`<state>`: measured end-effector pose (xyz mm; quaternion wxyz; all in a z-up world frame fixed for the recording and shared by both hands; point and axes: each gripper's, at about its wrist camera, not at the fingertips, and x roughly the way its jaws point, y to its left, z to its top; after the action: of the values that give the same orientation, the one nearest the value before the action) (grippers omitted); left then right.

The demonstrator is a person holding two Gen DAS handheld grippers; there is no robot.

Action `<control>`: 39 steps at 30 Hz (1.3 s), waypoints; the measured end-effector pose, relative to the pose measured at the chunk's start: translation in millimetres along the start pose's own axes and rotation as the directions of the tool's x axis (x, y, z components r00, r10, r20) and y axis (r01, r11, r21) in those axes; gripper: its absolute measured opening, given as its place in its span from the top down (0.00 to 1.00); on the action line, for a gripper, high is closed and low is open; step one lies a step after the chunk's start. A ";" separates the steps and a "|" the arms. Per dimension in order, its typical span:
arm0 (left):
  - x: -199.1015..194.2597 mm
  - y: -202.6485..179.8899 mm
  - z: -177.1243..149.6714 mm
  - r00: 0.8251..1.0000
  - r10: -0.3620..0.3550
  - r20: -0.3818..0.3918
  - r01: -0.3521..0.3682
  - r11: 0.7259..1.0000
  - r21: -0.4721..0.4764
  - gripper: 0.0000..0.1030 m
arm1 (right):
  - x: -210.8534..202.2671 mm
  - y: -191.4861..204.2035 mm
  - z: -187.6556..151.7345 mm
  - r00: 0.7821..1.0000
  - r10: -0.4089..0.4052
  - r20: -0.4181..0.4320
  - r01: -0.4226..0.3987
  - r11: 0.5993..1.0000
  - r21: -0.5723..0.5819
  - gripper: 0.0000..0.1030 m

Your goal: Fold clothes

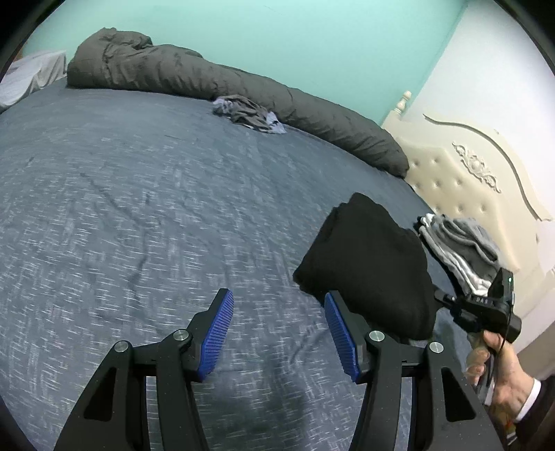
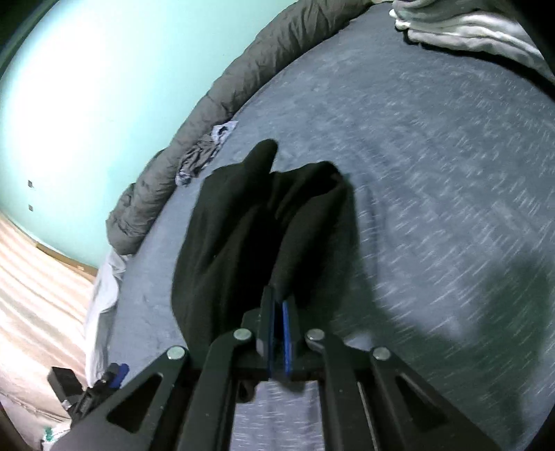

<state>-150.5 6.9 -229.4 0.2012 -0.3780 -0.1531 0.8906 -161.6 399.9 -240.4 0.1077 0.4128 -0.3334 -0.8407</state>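
Observation:
A black garment (image 2: 263, 222) hangs folded from my right gripper (image 2: 279, 305), which is shut on its edge and holds it above the bed. In the left wrist view the same black garment (image 1: 367, 263) hangs at the right, with the right gripper's body (image 1: 485, 305) behind it in a hand. My left gripper (image 1: 277, 308) is open and empty, low over the blue-grey bedspread (image 1: 138, 208), its right finger close to the garment.
A stack of folded grey and white clothes (image 1: 461, 246) lies near the cream headboard (image 1: 468, 180); it also shows in the right wrist view (image 2: 468, 31). A crumpled grey garment (image 1: 249, 112) lies by the rolled dark duvet (image 1: 208, 76). The left gripper (image 2: 104, 381) shows at lower left.

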 end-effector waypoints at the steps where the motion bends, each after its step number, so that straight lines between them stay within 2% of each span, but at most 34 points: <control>1: 1.5 -1.6 0.1 1.000 -0.003 -0.002 0.003 1.000 -0.001 0.43 | -1.7 -1.4 2.9 1.000 -0.005 0.003 0.005 1.000 -0.008 0.97; 7: 17.0 -14.2 2.6 0.999 -0.024 -0.023 0.024 1.000 0.014 0.43 | -8.9 -5.4 23.9 0.998 -0.062 0.001 0.062 0.997 -0.053 0.97; 14: 39.7 -34.4 1.7 0.994 -0.084 -0.068 0.085 0.996 0.019 0.43 | -7.3 -22.5 44.6 0.990 -0.143 -0.017 0.141 0.985 -0.095 0.97; 19: 64.2 -56.7 -1.7 0.980 -0.137 -0.141 0.145 0.988 0.051 0.41 | 8.4 -29.5 44.3 0.974 -0.208 -0.094 0.196 0.972 -0.127 0.96; 21: 74.7 -60.7 -2.6 0.973 -0.152 -0.170 0.163 0.986 0.047 0.38 | 6.3 -31.8 41.6 0.974 -0.208 -0.084 0.198 0.973 -0.116 0.93; 23: 86.2 -60.6 -2.8 0.966 -0.167 -0.196 0.174 0.985 0.018 0.36 | -0.1 -34.3 38.5 0.984 -0.160 -0.075 0.154 0.985 -0.082 0.92; 24: 88.8 -60.0 -2.5 0.965 -0.171 -0.201 0.177 0.984 0.008 0.36 | -3.9 -34.7 36.1 0.988 -0.135 -0.072 0.130 0.989 -0.066 0.80; 25: 92.5 -59.7 -1.4 0.963 -0.176 -0.206 0.179 0.984 -0.003 0.36 | -7.8 -34.4 33.2 0.991 -0.114 -0.070 0.110 0.993 -0.052 0.53; 26: 95.0 -58.7 -0.3 0.961 -0.177 -0.211 0.178 0.984 -0.014 0.36 | -13.2 -33.8 29.7 0.994 -0.092 -0.060 0.089 0.995 -0.041 0.43; 28: 100.2 -57.0 2.0 0.959 -0.180 -0.218 0.176 0.984 -0.038 0.35 | -21.4 -31.4 20.0 0.997 -0.045 -0.055 0.043 0.999 -0.030 0.39; 31: 114.4 -60.5 4.7 0.954 -0.160 -0.254 0.157 0.987 -0.032 0.29 | -18.3 -27.6 4.2 0.994 -0.001 -0.110 -0.003 0.999 -0.036 0.34; 34: 129.0 -62.7 4.9 0.947 -0.112 -0.300 0.115 0.993 -0.008 0.29 | -4.2 -22.8 -4.1 0.987 -0.014 -0.163 0.002 0.997 -0.075 0.32; 36: 141.0 -63.4 4.7 0.934 -0.128 -0.335 0.125 0.992 -0.031 0.29 | 5.7 -20.3 -7.4 0.982 -0.059 -0.177 0.040 0.993 -0.107 0.30; 39: 154.3 -66.0 7.5 0.923 -0.136 -0.359 0.129 0.991 -0.044 0.29 | 20.0 -23.9 -6.1 0.980 -0.045 -0.194 0.031 0.997 -0.077 0.29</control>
<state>-237.8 136.7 -290.7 0.2820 -0.5259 -0.1474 0.7888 -167.4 405.9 -271.1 0.1389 0.4955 -0.2822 -0.8097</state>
